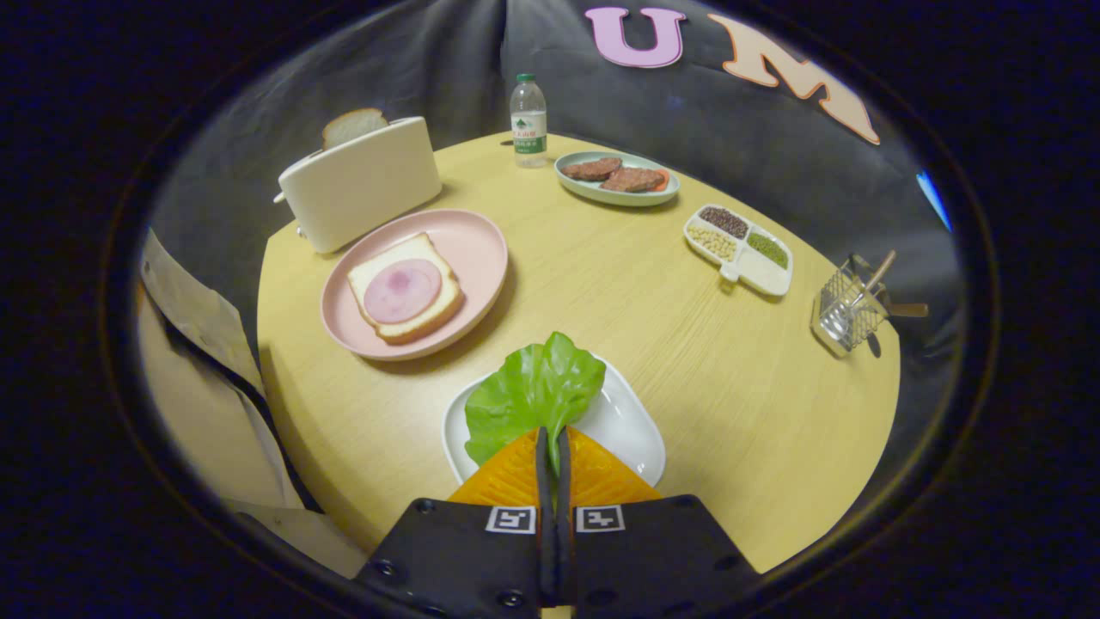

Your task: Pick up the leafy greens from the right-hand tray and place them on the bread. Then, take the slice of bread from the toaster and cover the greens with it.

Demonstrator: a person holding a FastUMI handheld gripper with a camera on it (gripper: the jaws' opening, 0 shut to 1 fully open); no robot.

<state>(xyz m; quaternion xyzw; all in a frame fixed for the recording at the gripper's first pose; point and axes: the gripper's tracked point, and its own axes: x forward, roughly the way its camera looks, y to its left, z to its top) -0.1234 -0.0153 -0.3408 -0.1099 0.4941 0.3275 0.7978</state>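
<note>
The gripper (553, 438), with its two orange ribbed fingers (516, 473) and black body, stands with the jaws drawn narrow — almost together — and the stem end of the broad green lettuce leaf (533, 400) runs into the thin slot between them. Both fingers appear to press on that lower edge of the leaf. The rest of the leaf fans out just ahead of the fingertips, over the white rounded-square tray (632, 425) on the pale yellow wooden round table (619, 292); whether the leaf touches the tray or hangs just clear of it cannot be told.

Beyond the leaf and to the left sits a pink round plate (473, 245) bearing a square slice of white bread (404, 288) topped with a round pink slice of ham (402, 291). Behind the plate, just beside it, stands a cream-coloured toaster (361, 185) with a second slice of bread (352, 126) upright in its slot.

Farther back — well apart from the fingers — are a clear plastic bottle with a green label (528, 120), a pale green oval dish (617, 196) with two brown patties, a white divided tray of beans and grains (739, 249), and a wire utensil basket (849, 305) at the table's right edge. A beige sleeve (202, 387) shows left of the table.
</note>
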